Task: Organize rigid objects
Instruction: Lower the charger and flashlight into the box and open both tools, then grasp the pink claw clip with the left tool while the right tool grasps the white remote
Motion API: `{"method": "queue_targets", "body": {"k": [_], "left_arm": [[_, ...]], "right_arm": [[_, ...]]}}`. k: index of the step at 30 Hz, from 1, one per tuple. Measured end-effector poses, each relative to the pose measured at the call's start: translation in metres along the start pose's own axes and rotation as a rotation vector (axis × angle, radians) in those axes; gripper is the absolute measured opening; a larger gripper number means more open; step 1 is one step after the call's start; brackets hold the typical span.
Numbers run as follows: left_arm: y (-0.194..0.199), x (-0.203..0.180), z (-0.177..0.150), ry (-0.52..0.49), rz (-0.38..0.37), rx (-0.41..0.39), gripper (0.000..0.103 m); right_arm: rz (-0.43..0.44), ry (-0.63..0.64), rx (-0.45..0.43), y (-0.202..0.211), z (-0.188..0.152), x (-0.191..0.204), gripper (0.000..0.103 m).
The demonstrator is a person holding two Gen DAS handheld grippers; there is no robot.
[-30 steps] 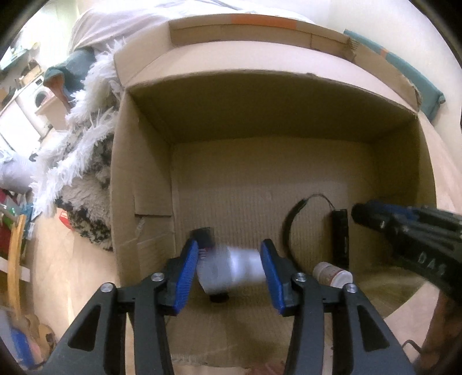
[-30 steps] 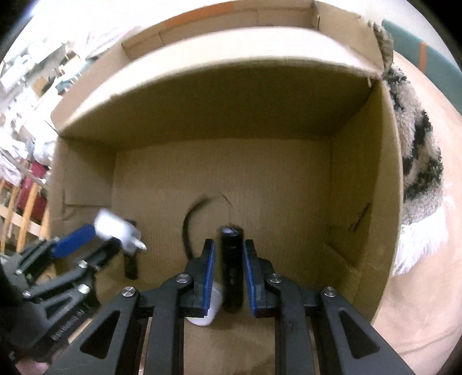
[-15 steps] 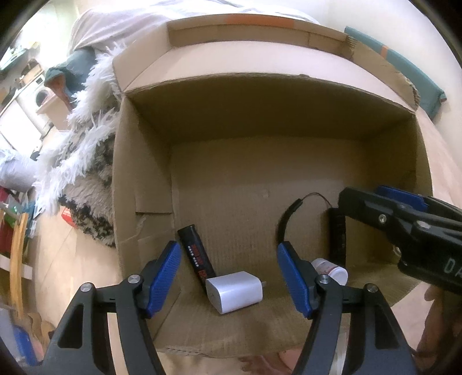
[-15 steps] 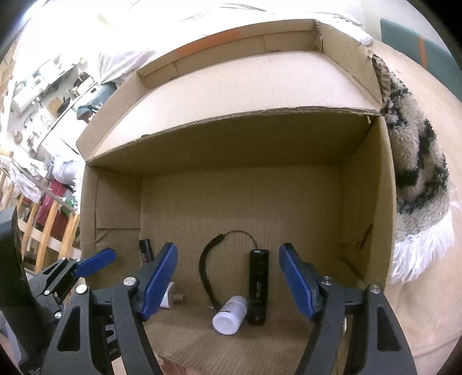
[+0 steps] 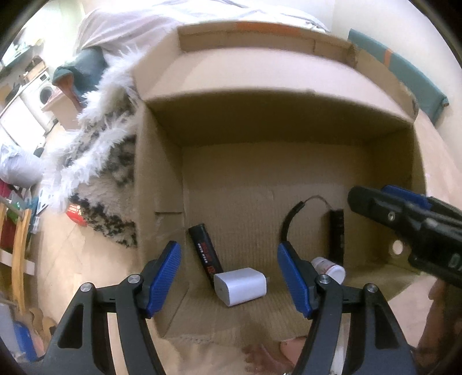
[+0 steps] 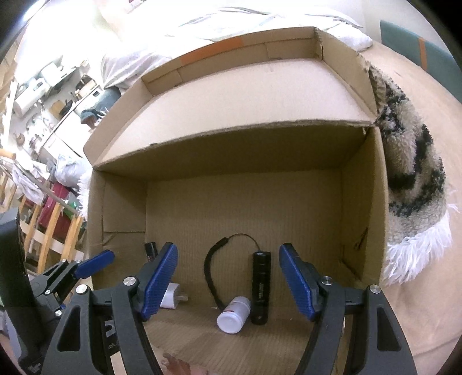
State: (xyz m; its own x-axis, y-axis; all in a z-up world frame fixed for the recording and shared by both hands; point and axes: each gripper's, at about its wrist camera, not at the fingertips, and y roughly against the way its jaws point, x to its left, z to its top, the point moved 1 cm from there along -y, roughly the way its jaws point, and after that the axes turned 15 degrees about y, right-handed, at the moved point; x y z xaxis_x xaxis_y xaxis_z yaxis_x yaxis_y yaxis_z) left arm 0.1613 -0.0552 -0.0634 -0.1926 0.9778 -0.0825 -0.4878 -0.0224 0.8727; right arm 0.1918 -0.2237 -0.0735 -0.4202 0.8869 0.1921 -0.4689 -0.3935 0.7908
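An open cardboard box point(image 5: 161, 184) point(image 6: 363, 202) lies on its side. Inside lie a white charger point(image 5: 240, 286) point(image 6: 172, 300), a black battery with red print point(image 5: 205, 251) point(image 6: 150, 249), a black flashlight with a strap point(image 6: 260, 285) point(image 5: 336, 238), and a small white bottle point(image 6: 234, 314) point(image 5: 329, 266). My left gripper point(image 5: 229, 277) is open and empty in front of the charger. My right gripper point(image 6: 228, 284) is open and empty in front of the flashlight and bottle; it also shows in the left wrist view point(image 5: 404, 219).
A shaggy black-and-white rug point(image 5: 101, 161) point(image 6: 410, 184) lies under the box. White bedding point(image 5: 138, 26) is behind it. A teal cushion point(image 5: 404, 72) is at the far right. Wooden furniture point(image 6: 49, 230) and clutter stand at the left.
Both grippers opened and pulled back out of the box. The left let go of the white charger, the right let go of the black flashlight; both now lie on the box floor.
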Motion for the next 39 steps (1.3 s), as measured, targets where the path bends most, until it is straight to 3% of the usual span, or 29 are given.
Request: {"method": "queue_targets", "body": {"k": [5,9,18,39], "left_arm": [[0.03,0.009,0.011,0.016,-0.009,-0.059,0.067],[0.042,0.022,0.008,0.043,-0.017,-0.052,0.067],[0.062,0.049,-0.023,0.051,0.029,-0.06,0.067],[0.03,0.093,-0.069,0.211,0.042,0.083,0.067]], "right_arm": [[0.007,0.017,-0.024,0.022,0.0,0.001,0.077],[0.005,0.015,-0.037,0.039,-0.007,0.006,0.076],[0.03,0.001,-0.071,0.072,-0.031,0.018,0.076],[0.051,-0.105,0.057,0.068,-0.103,0.033,0.076]]}}
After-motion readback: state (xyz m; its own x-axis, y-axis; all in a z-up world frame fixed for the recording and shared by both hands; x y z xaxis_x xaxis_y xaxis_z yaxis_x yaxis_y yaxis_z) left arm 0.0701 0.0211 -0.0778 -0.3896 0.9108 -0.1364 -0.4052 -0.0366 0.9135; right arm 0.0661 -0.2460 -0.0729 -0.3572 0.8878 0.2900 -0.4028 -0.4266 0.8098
